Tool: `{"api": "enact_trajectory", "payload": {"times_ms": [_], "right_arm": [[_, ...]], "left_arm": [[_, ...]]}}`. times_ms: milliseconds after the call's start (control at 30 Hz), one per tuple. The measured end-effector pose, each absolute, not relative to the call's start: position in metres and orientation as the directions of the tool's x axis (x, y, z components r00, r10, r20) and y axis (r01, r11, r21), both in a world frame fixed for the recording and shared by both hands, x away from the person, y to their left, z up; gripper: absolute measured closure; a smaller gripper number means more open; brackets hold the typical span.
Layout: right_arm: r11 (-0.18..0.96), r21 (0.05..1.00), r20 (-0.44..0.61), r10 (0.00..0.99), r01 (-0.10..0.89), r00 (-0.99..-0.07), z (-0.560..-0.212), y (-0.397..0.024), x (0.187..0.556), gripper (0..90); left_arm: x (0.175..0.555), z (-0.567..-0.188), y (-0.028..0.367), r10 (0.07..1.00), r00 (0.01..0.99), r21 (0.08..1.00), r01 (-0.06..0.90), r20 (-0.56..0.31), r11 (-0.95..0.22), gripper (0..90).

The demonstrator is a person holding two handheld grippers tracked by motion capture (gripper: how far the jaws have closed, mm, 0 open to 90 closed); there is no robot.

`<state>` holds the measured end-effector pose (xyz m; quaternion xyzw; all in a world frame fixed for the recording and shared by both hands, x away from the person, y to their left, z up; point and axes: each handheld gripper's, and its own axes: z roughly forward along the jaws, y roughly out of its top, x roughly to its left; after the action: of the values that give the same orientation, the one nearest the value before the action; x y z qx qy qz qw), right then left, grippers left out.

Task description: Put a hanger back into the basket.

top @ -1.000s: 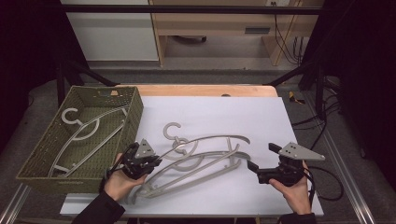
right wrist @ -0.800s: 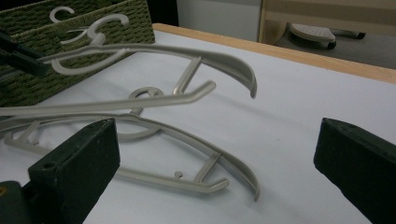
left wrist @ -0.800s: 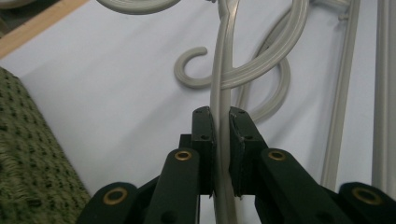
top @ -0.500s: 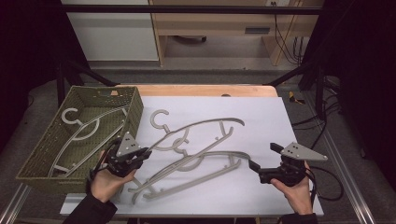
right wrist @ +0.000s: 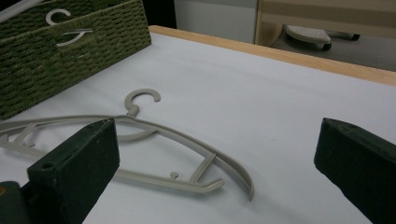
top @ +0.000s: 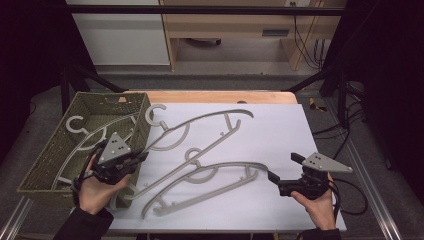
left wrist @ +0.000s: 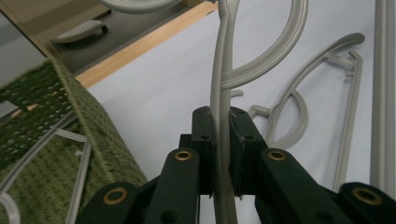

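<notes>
I have the left tool (top: 131,161) clamped on one end of a grey plastic hanger (top: 200,126), and over the last second that hanger has come up off the white tabletop (top: 280,130) and swung toward the upper left of the high view, its hook (top: 156,116) now hanging just past the near corner of the green woven basket (top: 60,150), where a second ago it lay lower and nearer the middle of the sheet. The left gripper view shows the grip plainly: both black jaws pressed flat against the hanger's thin arm (left wrist: 223,93), which runs straight up the frame between them. I read this as the carry toward the basket, where another hanger (top: 85,131) already lies; the lifted one is not yet over the rim, so the drop is still to come. The right tool (top: 272,176) has not shifted from its place at the lower right of the high view, its jaws wide apart and holding nothing, with a second hanger (top: 210,185) lying flat on the sheet just to its left. The lifted hanger is pale grey, slim and broadly curved, with a half-ring brace beneath the neck, small notches near the arm tips and an open C-shaped hook; it looks light and somewhat springy, tilting along its length from the one held end.
</notes>
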<state>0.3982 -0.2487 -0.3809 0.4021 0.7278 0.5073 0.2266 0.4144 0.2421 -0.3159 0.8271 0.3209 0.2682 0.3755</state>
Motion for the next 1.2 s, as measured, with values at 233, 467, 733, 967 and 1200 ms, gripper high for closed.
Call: {"api": "enact_trajectory", "payload": {"times_ms": [233, 467, 733, 967, 1200], "right_arm": [[0.164, 0.92, 0.077, 0.815, 0.355, -0.574, -0.381, -0.249, 0.398, 0.3], [0.162, 0.92, 0.078, 0.816, 0.356, -0.573, -0.381, -0.25, 0.399, 0.3], [0.162, 0.92, 0.077, 0.817, 0.357, -0.571, -0.381, -0.25, 0.399, 0.2], [0.158, 0.92, 0.08, 0.819, 0.358, -0.568, -0.382, -0.25, 0.399, 0.2], [0.161, 0.919, 0.08, 0.818, 0.36, -0.569, -0.382, -0.25, 0.399, 0.2]], "left_arm": [[0.425, -0.294, 0.258, 0.747, 0.622, 0.791, 0.324, 0.237, -0.52, 82.0], [0.441, -0.28, 0.287, 0.773, 0.581, 0.784, 0.343, 0.255, -0.517, 82.0], [0.46, -0.279, 0.313, 0.808, 0.53, 0.779, 0.382, 0.256, -0.497, 82.0], [0.472, -0.284, 0.329, 0.83, 0.501, 0.782, 0.404, 0.244, -0.474, 82.0], [0.477, -0.289, 0.346, 0.836, 0.48, 0.771, 0.414, 0.266, -0.483, 81.9]]}}
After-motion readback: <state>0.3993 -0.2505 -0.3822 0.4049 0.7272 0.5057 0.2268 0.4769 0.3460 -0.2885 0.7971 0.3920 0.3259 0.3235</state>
